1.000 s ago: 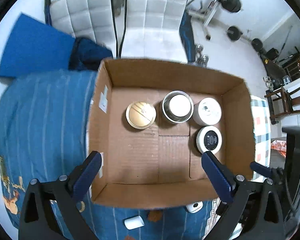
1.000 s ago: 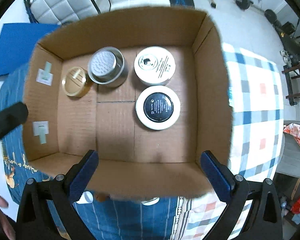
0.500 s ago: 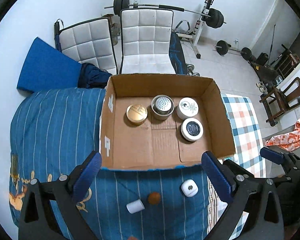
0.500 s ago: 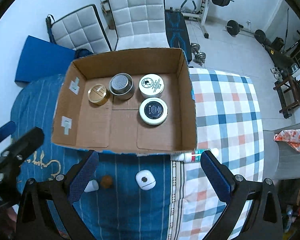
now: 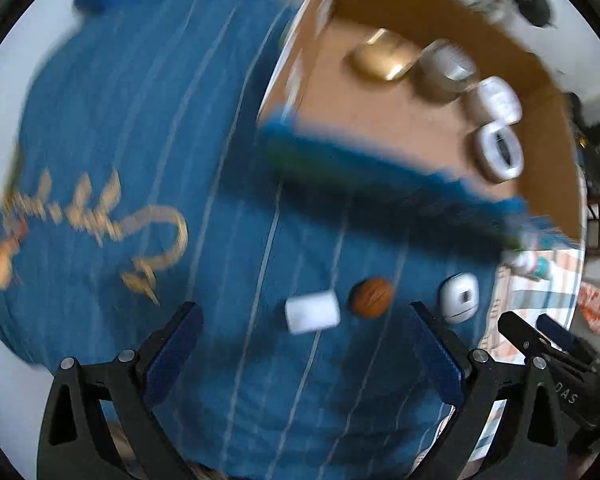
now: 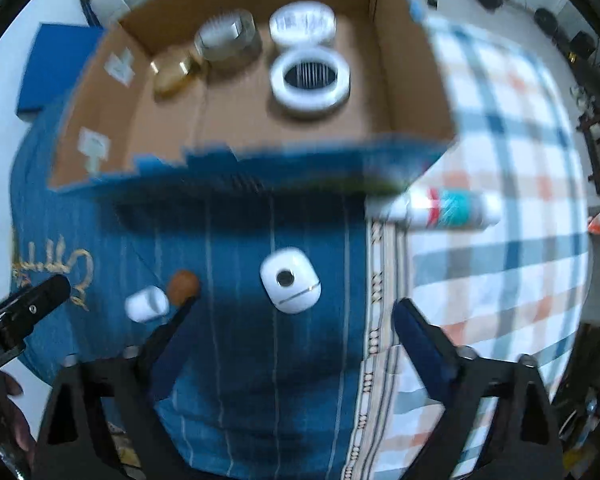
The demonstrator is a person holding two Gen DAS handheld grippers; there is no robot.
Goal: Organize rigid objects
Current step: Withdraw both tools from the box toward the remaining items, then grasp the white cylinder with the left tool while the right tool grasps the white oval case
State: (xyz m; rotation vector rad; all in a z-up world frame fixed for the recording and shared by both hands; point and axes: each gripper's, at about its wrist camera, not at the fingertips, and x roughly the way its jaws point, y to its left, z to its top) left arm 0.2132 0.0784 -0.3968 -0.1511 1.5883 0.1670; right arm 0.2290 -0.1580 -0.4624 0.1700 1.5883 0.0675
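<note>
Change: both cameras now sit lower and closer to the bed than half a second ago, frames smeared; the loose pieces loom larger, so I judge a pickup is starting.
Left gripper [image 5: 300,344]: spread wide, empty, hovering over the white cylinder [image 5: 312,311] and brown ball [image 5: 371,296], lower centre.
Right gripper [image 6: 288,332]: gaping, empty; white rounded case [image 6: 291,280] just above it, centre.
Box: cardboard box [image 6: 416,80] fills the top, already holding gold tin [image 6: 172,74], steel cup [image 6: 228,40], two white jars [image 6: 310,78].
Also loose: tube [image 6: 444,206] beside the box's right corner.
Obstacle: the box's near wall; ball touches cylinder.
</note>
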